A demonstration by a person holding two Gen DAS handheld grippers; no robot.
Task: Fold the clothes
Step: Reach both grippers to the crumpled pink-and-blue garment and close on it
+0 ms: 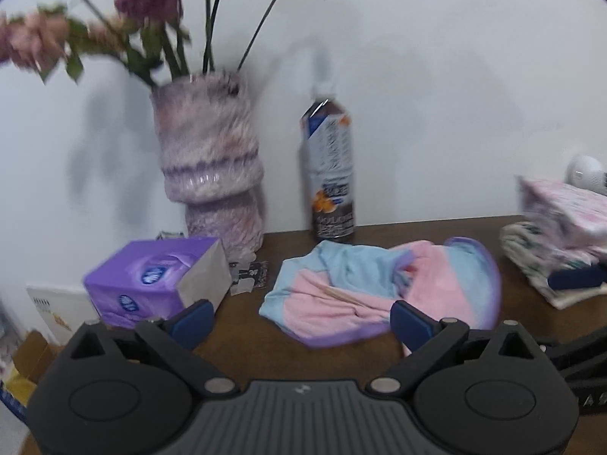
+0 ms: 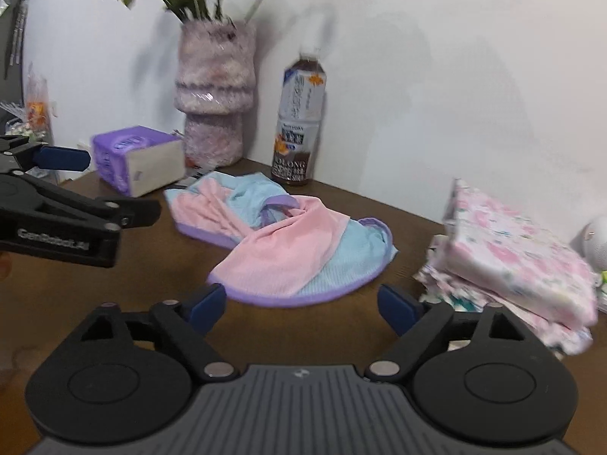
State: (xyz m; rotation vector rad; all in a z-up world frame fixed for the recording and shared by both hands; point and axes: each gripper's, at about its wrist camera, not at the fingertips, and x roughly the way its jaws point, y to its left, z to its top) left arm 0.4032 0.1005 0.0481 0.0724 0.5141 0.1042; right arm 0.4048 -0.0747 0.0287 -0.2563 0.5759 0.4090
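Showing left gripper (image 2: 64,159) sidelong.

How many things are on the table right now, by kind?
Loose garment: 1
Folded clothes stack: 1
Tissue box: 1
Bottle: 1
Vase: 1
Total: 5, leaving out small blurred bits near the vase.
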